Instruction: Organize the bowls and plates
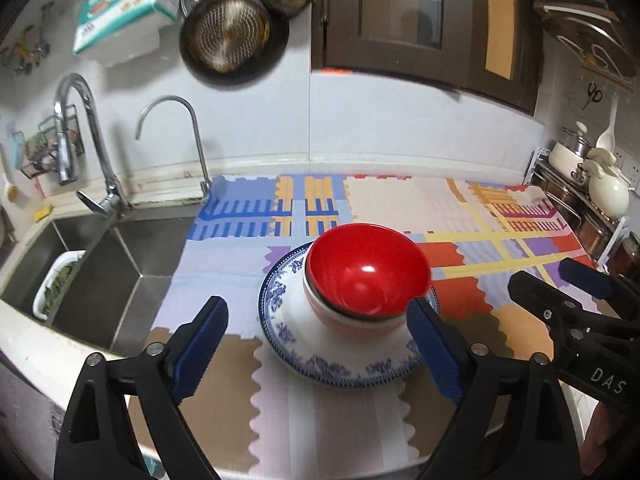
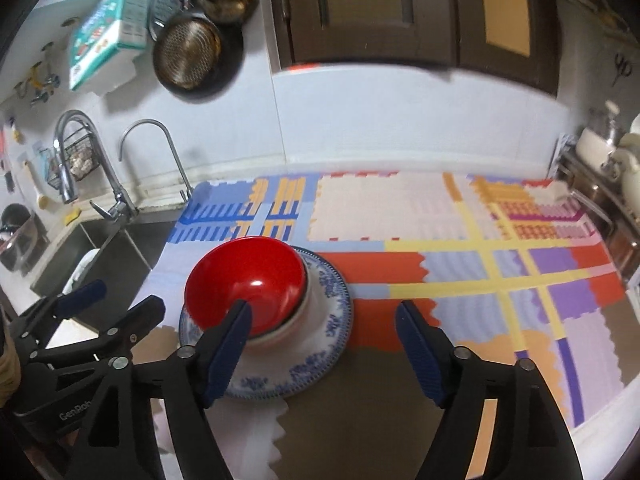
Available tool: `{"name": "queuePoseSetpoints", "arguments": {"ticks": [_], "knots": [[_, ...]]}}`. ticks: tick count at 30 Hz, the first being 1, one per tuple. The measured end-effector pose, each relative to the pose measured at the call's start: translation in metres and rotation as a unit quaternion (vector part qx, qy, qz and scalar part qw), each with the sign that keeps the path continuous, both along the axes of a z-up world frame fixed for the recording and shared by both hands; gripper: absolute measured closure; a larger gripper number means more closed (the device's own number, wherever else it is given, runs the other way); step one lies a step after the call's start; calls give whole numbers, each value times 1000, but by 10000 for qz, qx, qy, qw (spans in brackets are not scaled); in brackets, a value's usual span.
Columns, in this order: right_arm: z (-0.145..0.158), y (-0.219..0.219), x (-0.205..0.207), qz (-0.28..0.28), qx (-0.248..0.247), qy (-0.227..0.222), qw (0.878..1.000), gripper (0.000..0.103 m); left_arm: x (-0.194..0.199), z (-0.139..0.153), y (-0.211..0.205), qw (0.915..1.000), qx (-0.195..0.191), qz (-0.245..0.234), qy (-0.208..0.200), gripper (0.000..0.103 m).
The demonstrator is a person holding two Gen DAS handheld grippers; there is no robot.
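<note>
Glossy red bowl (image 1: 366, 268) on glazed ceramic plate (image 1: 320, 364); steel sink (image 1: 120, 280).

Grippers: two, left gripper (image 1: 316, 344) and right gripper (image 2: 324, 346), both empty with jaws apart.
Red bowl (image 1: 366, 270): one, topmost.
White bowl (image 1: 344, 320): at least one beneath; exact count unclear.
Blue-patterned plate (image 1: 320, 368): one visible.
Faucets: two, tall faucet (image 1: 86, 136), slim faucet (image 1: 176, 128).
Hanging pans (image 1: 228, 36): two.

bare patterned mat (image 2: 460, 240) right of and behind plate stack (image 2: 320, 344). sink (image 1: 104, 288) and faucets (image 1: 92, 148) bound left; pot rack (image 1: 580, 200) blocks far right bench edge.
</note>
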State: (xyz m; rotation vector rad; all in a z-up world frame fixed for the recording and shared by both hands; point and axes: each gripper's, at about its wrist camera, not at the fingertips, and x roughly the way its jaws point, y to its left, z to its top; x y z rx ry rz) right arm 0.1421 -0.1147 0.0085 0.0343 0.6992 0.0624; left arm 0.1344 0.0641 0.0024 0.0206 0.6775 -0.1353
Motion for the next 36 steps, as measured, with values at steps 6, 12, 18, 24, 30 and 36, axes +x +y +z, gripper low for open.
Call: {"name": "queuePoseSetpoints", "arguments": {"ticks": [6, 12, 18, 24, 30, 36], "knots": [[10, -5, -62, -36, -147, -406, 9991, 19, -60, 15, 0, 9992, 7, 173, -351, 1], [18, -10, -113, -132, -234, -672, 9974, 14, -112, 28, -2, 9968, 180, 312, -714, 0], [27, -13, -154, -137, -166, -779, 9967, 11, -146, 38, -3, 9954, 199, 344, -877, 0], [31, -14, -177, -209, -139, -850, 9961, 11, -164, 43, -4, 9952, 199, 247, -930, 0], [33, -13, -191, -312, -154, -907, 9953, 11, -172, 45, -4, 9950, 187, 91, -977, 0], [35, -11, -196, -368, -178, -922, 9949, 11, -175, 48, -3, 9946, 156, 38, -1022, 0]]}}
